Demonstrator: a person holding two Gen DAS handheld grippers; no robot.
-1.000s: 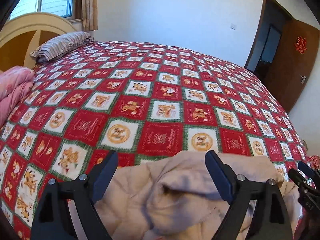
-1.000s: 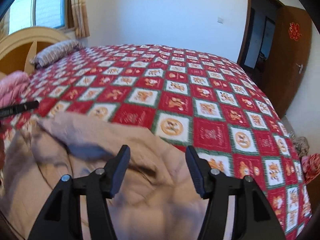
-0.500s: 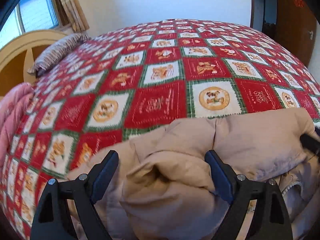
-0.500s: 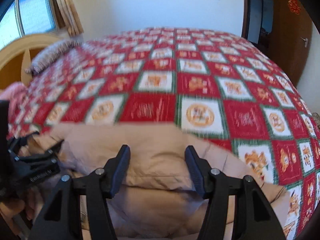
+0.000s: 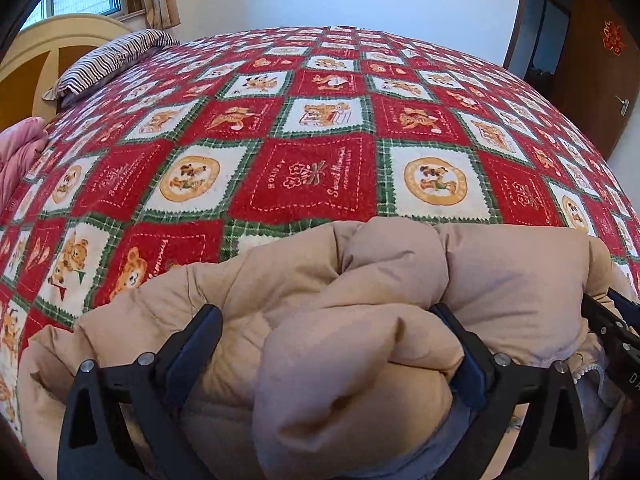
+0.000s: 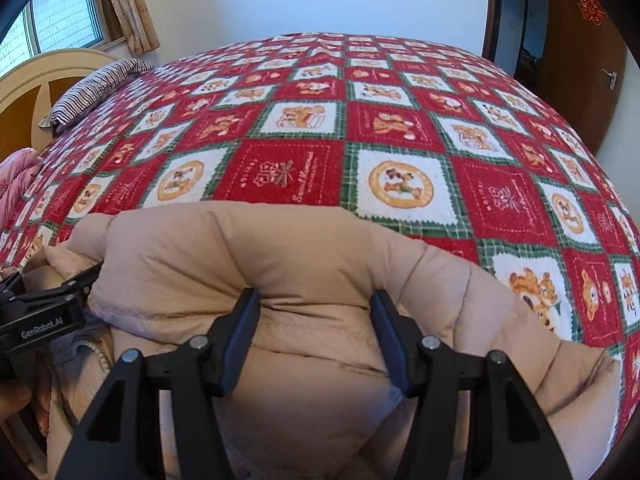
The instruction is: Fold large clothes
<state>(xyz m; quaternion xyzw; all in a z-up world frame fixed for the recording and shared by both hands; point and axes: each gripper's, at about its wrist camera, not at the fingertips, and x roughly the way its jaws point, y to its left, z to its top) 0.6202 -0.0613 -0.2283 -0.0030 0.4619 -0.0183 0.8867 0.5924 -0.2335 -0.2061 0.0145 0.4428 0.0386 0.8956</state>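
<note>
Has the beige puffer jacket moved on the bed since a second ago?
Yes. The beige puffer jacket has come down onto the patterned bedspread, its fold now reaching the red holiday square instead of hanging short of it.

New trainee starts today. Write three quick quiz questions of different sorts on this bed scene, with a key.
1. True or false: the beige jacket lies on the red checked blanket.
2. Which claw has a roll of the jacket bulging between its fingers as they spread apart? A) left claw B) right claw
3. Fill in: the striped ____ lies by the headboard.

Key: 1 true; 2 A; 3 pillow.
</note>
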